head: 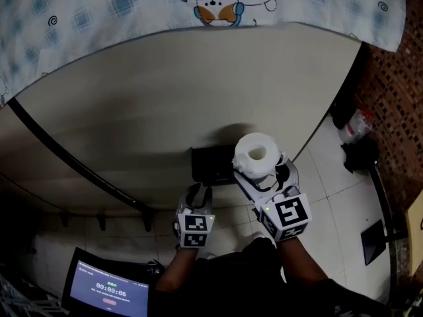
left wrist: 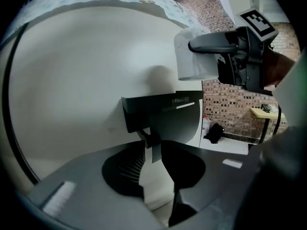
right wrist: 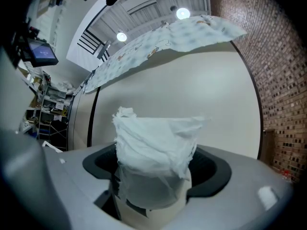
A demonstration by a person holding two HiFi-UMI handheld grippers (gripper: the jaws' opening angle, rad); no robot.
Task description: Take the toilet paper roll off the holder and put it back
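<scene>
So the toilet paper roll (head: 256,154) is off the holder (head: 211,165) right now. That puts us halfway, with only the put-it-back part to go. The right gripper (head: 261,169) is pinching the roll around its middle and holding it upright, with the core hole facing up. The roll hangs just right of the black holder on the wall (head: 165,98), slightly above it. A loose ragged sheet hangs off the top.

The left gripper (head: 198,191) sits right below the holder. Its tongs are slightly spread with nothing pinched, and the holder's little bracket is just off the tips.

Next, I'd guess the roll has to come left and down, with its core lined up on the holder's peg. I can't make out the peg itself, so the angle is a bit of a guess. The loose sheet might snag.
</scene>
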